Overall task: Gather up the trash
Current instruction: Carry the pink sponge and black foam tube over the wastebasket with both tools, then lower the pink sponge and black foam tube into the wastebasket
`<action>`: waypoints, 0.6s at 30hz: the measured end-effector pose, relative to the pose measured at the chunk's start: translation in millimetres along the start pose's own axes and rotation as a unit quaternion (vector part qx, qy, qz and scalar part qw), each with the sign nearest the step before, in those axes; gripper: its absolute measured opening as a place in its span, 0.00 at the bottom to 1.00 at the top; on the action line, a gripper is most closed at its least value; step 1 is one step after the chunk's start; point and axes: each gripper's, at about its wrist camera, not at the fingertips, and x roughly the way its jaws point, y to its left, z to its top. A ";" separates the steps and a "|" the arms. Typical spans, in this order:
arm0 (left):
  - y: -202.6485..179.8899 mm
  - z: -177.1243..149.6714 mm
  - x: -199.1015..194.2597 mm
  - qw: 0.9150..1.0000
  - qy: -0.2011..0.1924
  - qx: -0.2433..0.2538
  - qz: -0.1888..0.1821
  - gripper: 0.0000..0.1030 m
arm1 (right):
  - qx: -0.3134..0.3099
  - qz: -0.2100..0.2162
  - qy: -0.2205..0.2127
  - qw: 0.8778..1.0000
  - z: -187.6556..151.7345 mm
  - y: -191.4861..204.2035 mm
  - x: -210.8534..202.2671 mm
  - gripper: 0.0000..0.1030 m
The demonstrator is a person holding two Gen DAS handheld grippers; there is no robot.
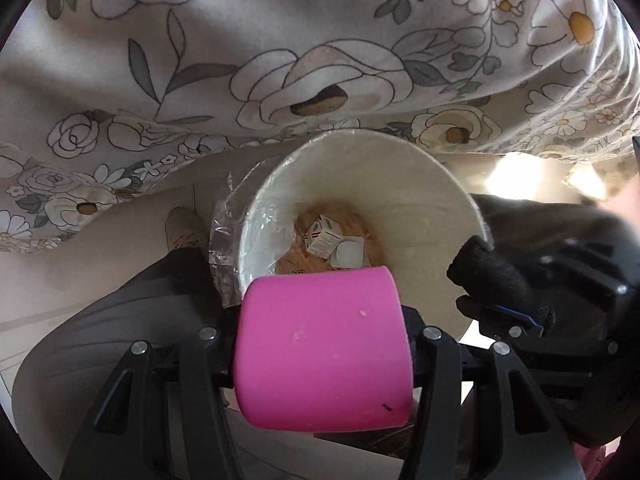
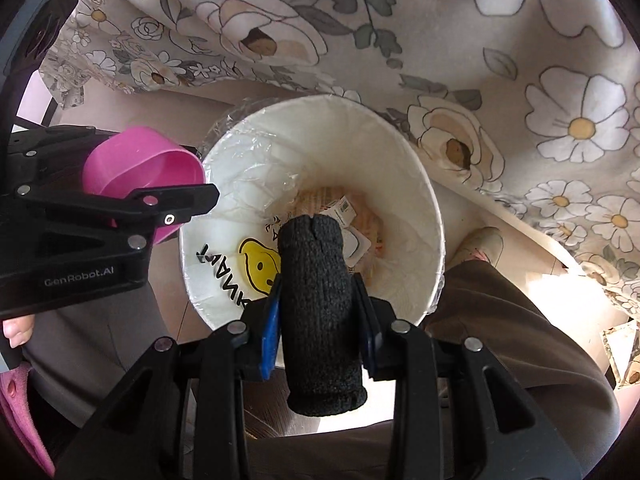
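A pink cup (image 1: 324,350) sits clamped in the left gripper (image 1: 320,364), a rolled black sock (image 2: 318,312) pinched in the right gripper (image 2: 320,320), both over the white lined bin (image 2: 404,168) beside a floral bedspread (image 1: 280,60); wrappers (image 1: 332,242) lie inside.

The pink cup (image 1: 324,350) hides the left gripper's pads; the black sock (image 2: 318,312) covers the bin's (image 2: 404,184) floor partly, where small packets (image 1: 326,240) stay unreadable.
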 end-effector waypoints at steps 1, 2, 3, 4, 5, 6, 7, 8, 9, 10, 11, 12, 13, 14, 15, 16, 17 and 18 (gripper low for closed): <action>1.6 1.2 5.4 1.000 0.007 -0.005 -0.005 0.55 | 0.003 0.002 0.005 1.000 0.0 -0.6 6.2 0.33; 2.2 3.0 10.7 1.000 0.012 -0.010 -0.008 0.55 | 0.005 0.004 0.010 1.000 0.5 -1.5 10.8 0.33; 2.9 4.3 15.6 1.000 0.017 -0.015 -0.011 0.55 | 0.010 0.007 0.014 1.000 -0.3 -3.5 15.1 0.33; 3.2 5.4 20.3 0.999 0.022 -0.019 -0.015 0.55 | 0.014 0.010 0.018 1.000 -0.7 -5.6 20.5 0.33; 2.9 6.2 24.4 0.999 0.027 -0.023 -0.017 0.55 | 0.019 0.014 0.024 0.999 -0.4 -7.4 25.3 0.33; 3.0 7.2 28.7 0.999 0.031 -0.026 -0.021 0.55 | 0.025 0.019 0.029 0.999 0.2 -9.0 29.4 0.33; 2.2 7.7 33.0 0.999 0.035 -0.029 -0.023 0.55 | 0.030 0.024 0.035 0.999 0.8 -10.4 33.9 0.33; 1.4 8.6 37.0 0.999 0.038 -0.030 -0.024 0.55 | 0.035 0.030 0.041 0.998 1.2 -12.0 39.0 0.33; 0.4 9.1 40.6 0.998 0.041 -0.030 -0.023 0.55 | 0.039 0.033 0.047 0.998 1.8 -12.9 44.2 0.33; -0.8 9.8 44.1 0.998 0.044 -0.030 -0.023 0.55 | 0.043 0.037 0.053 0.997 1.8 -14.2 48.9 0.33; -1.2 10.7 47.5 0.998 0.048 -0.030 -0.025 0.55 | 0.048 0.040 0.058 0.996 2.7 -15.7 53.8 0.33; -1.7 11.5 51.6 0.998 0.054 -0.033 -0.029 0.55 | 0.051 0.041 0.063 0.996 3.1 -16.7 58.3 0.33; 0.2 12.1 56.0 0.997 0.058 -0.035 -0.031 0.55 | 0.053 0.042 0.067 0.995 3.6 -17.4 62.5 0.33; 0.6 13.8 58.8 0.997 0.061 -0.034 -0.029 0.55 | 0.056 0.045 0.071 0.995 4.0 -18.3 66.2 0.33; -0.1 14.7 61.8 0.997 0.064 -0.033 -0.027 0.55 | 0.059 0.049 0.075 0.994 3.6 -20.5 69.0 0.33; -0.5 15.1 64.7 0.997 0.067 -0.033 -0.028 0.55 | 0.063 0.053 0.079 0.993 4.0 -22.1 72.1 0.33; 0.1 15.9 67.8 0.996 0.072 -0.033 -0.031 0.55 | 0.066 0.054 0.082 0.993 4.8 -23.0 74.8 0.33; 0.6 16.2 71.8 0.996 0.078 -0.034 -0.033 0.55 | 0.068 0.055 0.083 0.993 5.5 -23.9 77.1 0.33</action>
